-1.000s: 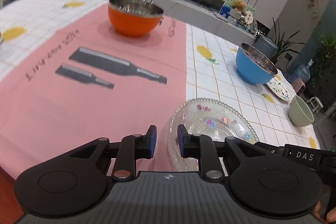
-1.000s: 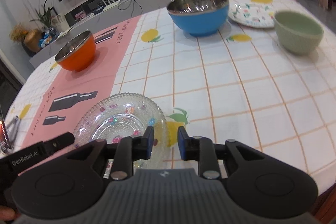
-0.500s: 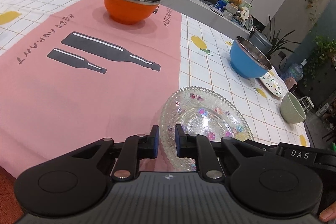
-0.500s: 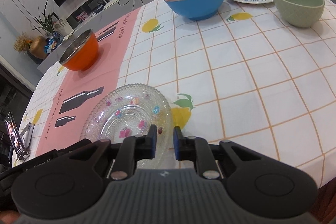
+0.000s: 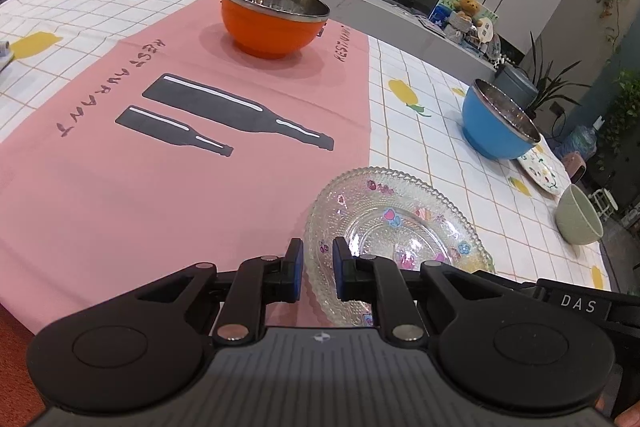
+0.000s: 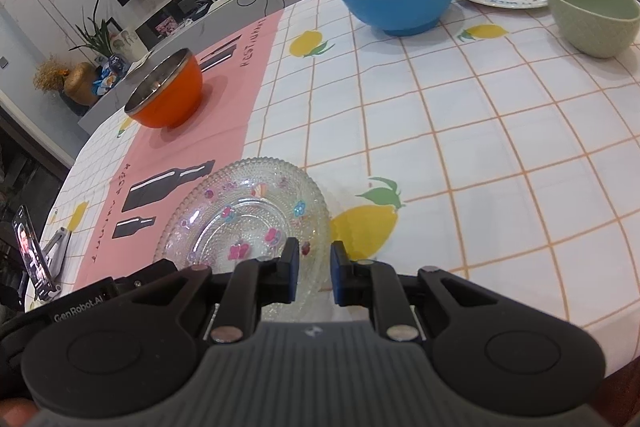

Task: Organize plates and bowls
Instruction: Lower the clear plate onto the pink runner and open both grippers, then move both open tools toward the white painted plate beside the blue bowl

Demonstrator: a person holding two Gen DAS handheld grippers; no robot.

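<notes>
Near the front edge of the surface [image 5: 100, 211] lies the glass plate [image 5: 394, 227], straddling the pink runner's border. Left hand-held gripper [image 5: 317, 269] brackets its left rim, right hand-held gripper [image 6: 312, 273] its right rim; both jaws narrowly parted, pads apparently not clamping.

Both grippers' fingers [image 5: 297, 269] [image 6: 289, 269] narrowly parted.

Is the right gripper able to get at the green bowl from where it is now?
Probably yes. The right gripper sits at the glass plate; only bare tablecloth lies between it and the green bowl.
</notes>
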